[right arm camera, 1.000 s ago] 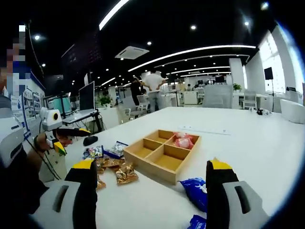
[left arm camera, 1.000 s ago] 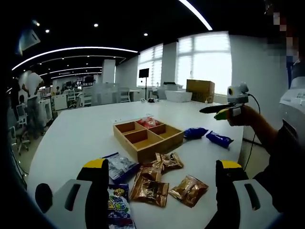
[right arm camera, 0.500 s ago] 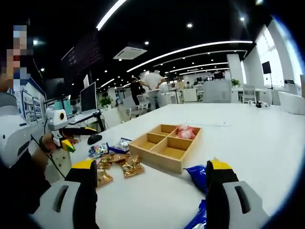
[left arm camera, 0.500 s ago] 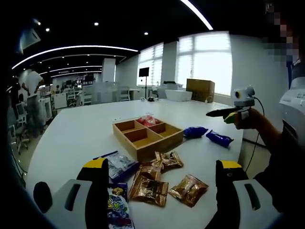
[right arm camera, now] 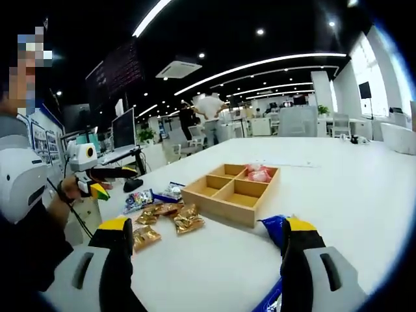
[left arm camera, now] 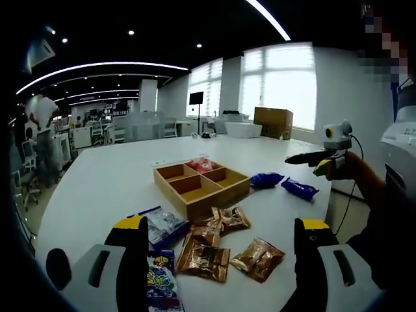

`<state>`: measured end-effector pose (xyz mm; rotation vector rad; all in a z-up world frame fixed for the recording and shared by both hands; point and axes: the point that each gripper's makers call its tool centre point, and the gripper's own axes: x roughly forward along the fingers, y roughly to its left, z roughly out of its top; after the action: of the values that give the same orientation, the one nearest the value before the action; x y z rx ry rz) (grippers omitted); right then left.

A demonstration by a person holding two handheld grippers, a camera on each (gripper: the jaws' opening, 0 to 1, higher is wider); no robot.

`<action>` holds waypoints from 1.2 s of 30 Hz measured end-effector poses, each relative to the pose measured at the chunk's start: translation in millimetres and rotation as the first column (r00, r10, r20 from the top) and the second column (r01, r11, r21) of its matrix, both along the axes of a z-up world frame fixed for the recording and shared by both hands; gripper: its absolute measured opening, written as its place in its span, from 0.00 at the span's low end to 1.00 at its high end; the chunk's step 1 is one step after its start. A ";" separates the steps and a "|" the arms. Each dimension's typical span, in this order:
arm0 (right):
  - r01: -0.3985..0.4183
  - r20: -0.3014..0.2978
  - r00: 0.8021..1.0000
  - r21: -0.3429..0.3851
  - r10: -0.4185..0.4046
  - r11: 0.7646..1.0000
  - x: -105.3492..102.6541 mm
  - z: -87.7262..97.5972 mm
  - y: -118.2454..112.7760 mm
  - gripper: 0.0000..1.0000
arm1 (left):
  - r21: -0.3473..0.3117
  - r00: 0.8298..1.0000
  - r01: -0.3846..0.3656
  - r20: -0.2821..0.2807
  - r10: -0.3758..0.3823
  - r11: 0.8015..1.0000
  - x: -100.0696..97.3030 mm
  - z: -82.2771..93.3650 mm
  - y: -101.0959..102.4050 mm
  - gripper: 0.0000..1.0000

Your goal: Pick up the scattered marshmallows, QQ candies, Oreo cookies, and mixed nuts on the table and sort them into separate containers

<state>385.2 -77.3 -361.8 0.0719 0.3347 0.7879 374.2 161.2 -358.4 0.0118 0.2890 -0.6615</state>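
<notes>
A wooden four-compartment tray point(left arm camera: 221, 198) sits mid-table, with pink packets point(left arm camera: 201, 165) in its far compartment. Brown nut packets point(left arm camera: 205, 259) lie in front of it, beside a clear blue-edged packet point(left arm camera: 162, 227) and a colourful candy packet point(left arm camera: 159, 279). Two blue cookie packs point(left arm camera: 266, 180) lie to the tray's right. My left gripper point(left arm camera: 220, 225) is open and empty above the brown packets. My right gripper point(right arm camera: 208, 225) is open and empty, a blue cookie pack point(right arm camera: 276, 224) by its right finger. The tray point(right arm camera: 218, 207) and brown packets point(right arm camera: 188, 221) lie ahead of it.
The right gripper point(left arm camera: 305, 158) hovers in a hand at the table's right edge. The left gripper point(right arm camera: 110, 173) is held at the table's left edge. A cardboard box point(left arm camera: 273, 123) stands at the far end. Desks, chairs and people fill the office behind.
The right gripper has drifted slightly right and lower at the table's edge, and its view now sits nearer the blue cookie pack. The left gripper has held still.
</notes>
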 end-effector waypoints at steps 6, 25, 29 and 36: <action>0.010 -0.011 1.000 -0.007 -0.010 1.000 -6.4 -4.6 -4.9 0.90 | 0.001 1.000 0.003 -0.001 -0.003 1.000 0.0 0.5 -0.9 0.96; 0.027 -0.022 0.999 -0.007 -0.027 1.000 -14.2 -9.4 -11.1 0.90 | 0.008 1.000 0.016 0.002 -0.016 1.000 -0.7 2.3 -4.7 0.96; 0.025 -0.024 0.999 -0.010 -0.026 1.000 -13.5 -10.4 -11.5 0.90 | 0.010 1.000 0.016 -0.002 -0.016 1.000 -0.4 1.1 -4.9 0.96; 0.027 -0.022 0.999 -0.006 -0.027 1.000 -11.7 -10.4 -11.4 0.90 | 0.013 1.000 0.019 -0.003 -0.019 1.000 0.6 -0.5 -5.7 0.96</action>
<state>373.5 -88.7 -372.2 0.0794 0.3567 0.7597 374.8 155.5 -358.9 0.0266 0.2964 -0.6787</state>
